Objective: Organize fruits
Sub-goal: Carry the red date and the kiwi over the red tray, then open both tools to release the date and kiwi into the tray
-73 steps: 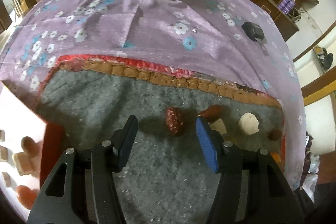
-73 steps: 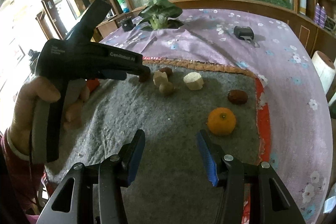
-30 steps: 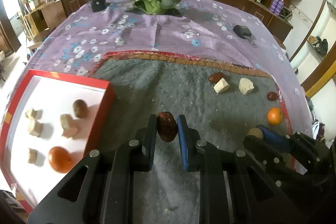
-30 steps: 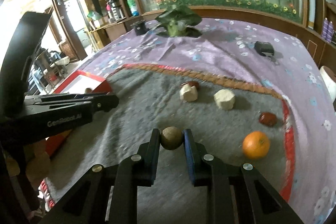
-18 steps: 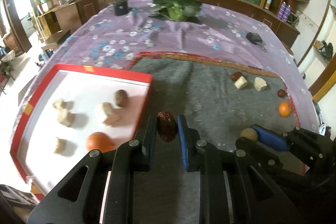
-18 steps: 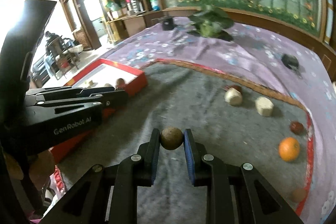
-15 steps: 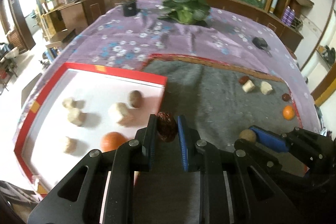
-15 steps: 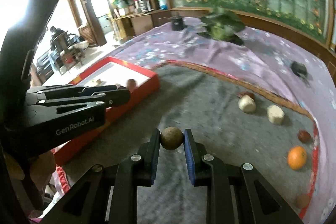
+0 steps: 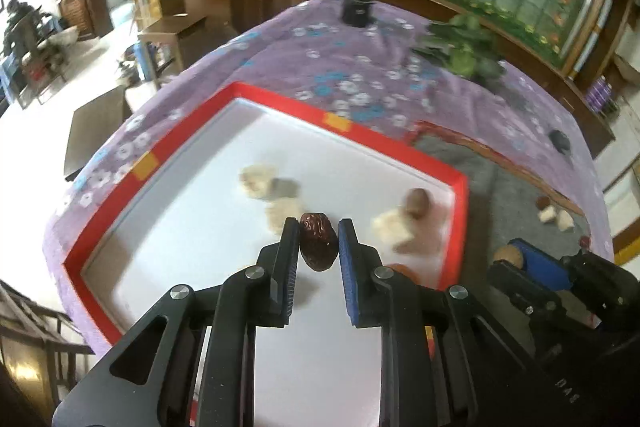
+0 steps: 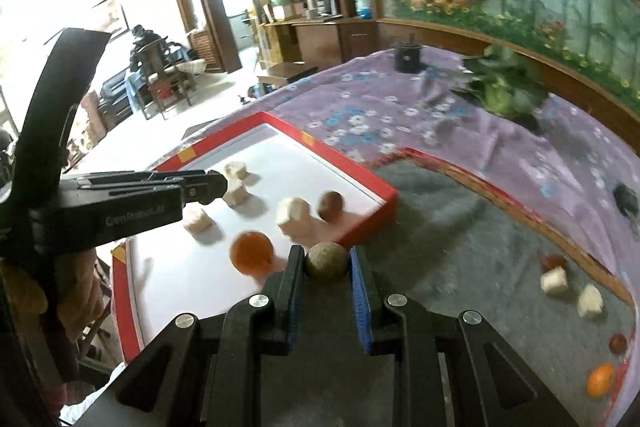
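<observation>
Red walls frame the white tray (image 9: 400,147), which lies on the worktop (image 9: 360,75) under a purple flowered cloth (image 10: 400,115). The left gripper (image 9: 319,247) is clenched on a dark wrinkled date (image 9: 318,241) and holds it above the white floor of the tray. The right gripper (image 10: 326,267) grasps a round brownish fruit (image 10: 325,261) between its two fingers, over the grey felt mat (image 10: 460,239), just beside the near corner of the tray.

Inside the tray lie several pale cut pieces (image 10: 292,215), a brown round fruit (image 10: 331,205) and an orange fruit (image 10: 252,251). The pieces are blurred in the left wrist view.

On the far side of the mat there remain two pale chunks (image 10: 554,281), a dark red fruit (image 10: 552,261) touching one of them, another dark fruit (image 10: 618,343) and a small orange (image 10: 599,381) near the red border. A green leafy plant (image 10: 504,83) and a black small object (image 10: 408,57) stand on the cloth further away.
</observation>
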A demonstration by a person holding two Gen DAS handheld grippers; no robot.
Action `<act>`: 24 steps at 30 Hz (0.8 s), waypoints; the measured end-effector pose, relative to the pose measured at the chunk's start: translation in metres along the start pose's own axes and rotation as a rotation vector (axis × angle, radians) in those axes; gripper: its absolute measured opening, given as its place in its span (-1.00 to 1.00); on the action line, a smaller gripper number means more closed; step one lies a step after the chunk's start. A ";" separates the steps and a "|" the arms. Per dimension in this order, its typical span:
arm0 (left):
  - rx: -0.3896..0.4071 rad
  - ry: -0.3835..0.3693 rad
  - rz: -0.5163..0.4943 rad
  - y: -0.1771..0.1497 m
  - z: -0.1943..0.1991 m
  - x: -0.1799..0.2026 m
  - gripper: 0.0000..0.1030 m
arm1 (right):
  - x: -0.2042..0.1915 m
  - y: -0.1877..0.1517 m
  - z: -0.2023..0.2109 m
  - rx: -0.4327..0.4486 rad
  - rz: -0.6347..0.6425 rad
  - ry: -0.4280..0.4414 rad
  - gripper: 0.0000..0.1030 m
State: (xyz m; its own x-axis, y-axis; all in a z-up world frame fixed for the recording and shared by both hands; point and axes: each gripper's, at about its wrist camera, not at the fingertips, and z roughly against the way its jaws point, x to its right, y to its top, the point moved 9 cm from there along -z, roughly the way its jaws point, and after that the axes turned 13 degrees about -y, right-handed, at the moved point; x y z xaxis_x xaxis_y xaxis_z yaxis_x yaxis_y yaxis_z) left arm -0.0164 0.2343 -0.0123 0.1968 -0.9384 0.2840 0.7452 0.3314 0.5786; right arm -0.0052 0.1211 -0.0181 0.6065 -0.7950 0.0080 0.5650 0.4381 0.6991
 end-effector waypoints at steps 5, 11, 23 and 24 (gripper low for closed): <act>0.001 0.027 0.051 -0.001 -0.003 -0.026 -0.63 | -0.017 0.020 -0.027 -0.015 0.027 0.016 -0.58; 0.001 0.050 0.089 0.002 -0.007 -0.047 -0.63 | -0.041 0.039 -0.051 -0.018 0.068 0.048 -0.58; -0.002 0.100 0.135 0.002 -0.017 -0.066 -0.63 | -0.052 0.043 -0.098 -0.088 0.069 0.071 -0.52; -0.006 0.100 0.138 0.002 -0.018 -0.067 -0.62 | -0.051 0.043 -0.096 -0.085 0.064 0.070 -0.40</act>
State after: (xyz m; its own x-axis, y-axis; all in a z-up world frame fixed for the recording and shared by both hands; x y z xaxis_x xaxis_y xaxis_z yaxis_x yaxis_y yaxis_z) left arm -0.0164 0.2962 -0.0439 0.3594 -0.8894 0.2825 0.7108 0.4571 0.5347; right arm 0.0418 0.2203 -0.0573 0.6788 -0.7343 -0.0009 0.5672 0.5235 0.6358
